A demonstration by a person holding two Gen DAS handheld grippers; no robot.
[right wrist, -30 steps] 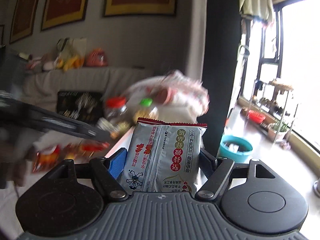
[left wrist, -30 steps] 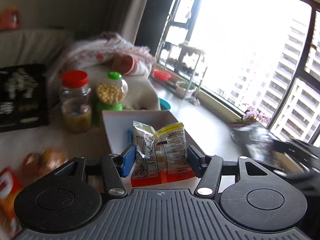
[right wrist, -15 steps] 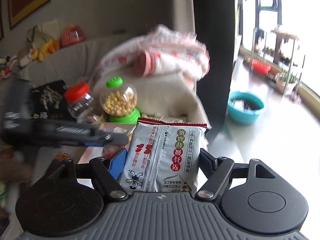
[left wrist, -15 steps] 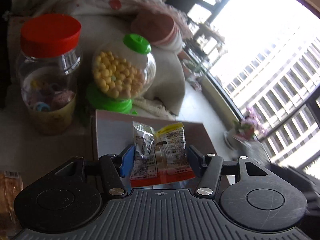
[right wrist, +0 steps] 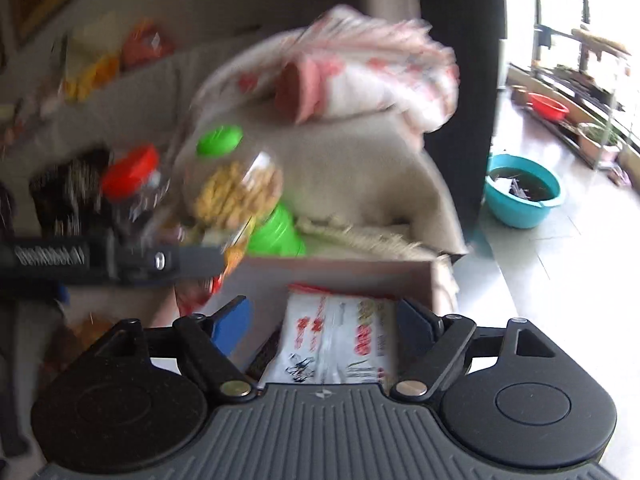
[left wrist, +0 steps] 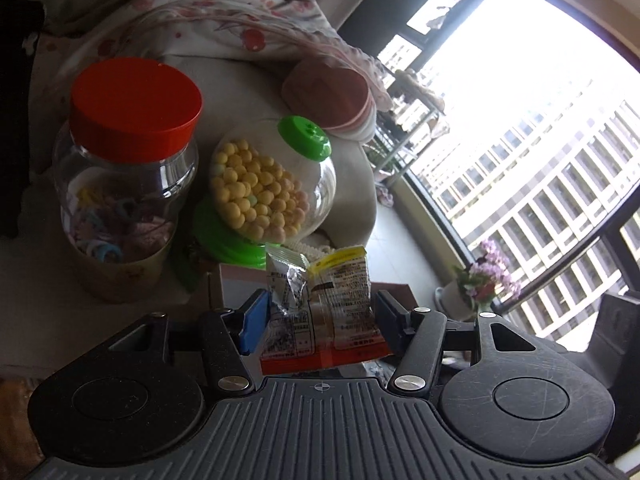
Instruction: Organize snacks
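Note:
My left gripper (left wrist: 320,314) is shut on a small clear and yellow snack packet (left wrist: 324,304) with an orange bottom edge, held just above the near wall of a white cardboard box (left wrist: 236,280). My right gripper (right wrist: 320,324) has opened; its jaws stand wider than the silver snack packet (right wrist: 340,340), which has dropped away from the left pad into the same box (right wrist: 340,276). The left gripper's body (right wrist: 108,258) crosses the right wrist view on the left. That view is blurred.
Behind the box stand a red-lidded jar (left wrist: 124,168) of candies and a green-capped globe jar (left wrist: 268,188) of yellow balls. A floral cloth bundle (left wrist: 224,28) lies on a cushion behind. A teal basin (right wrist: 522,190) sits on the floor to the right.
The right gripper moved down over the box and opened, letting the silver packet drop. The left gripper moved closer to the jars, still holding its packet.

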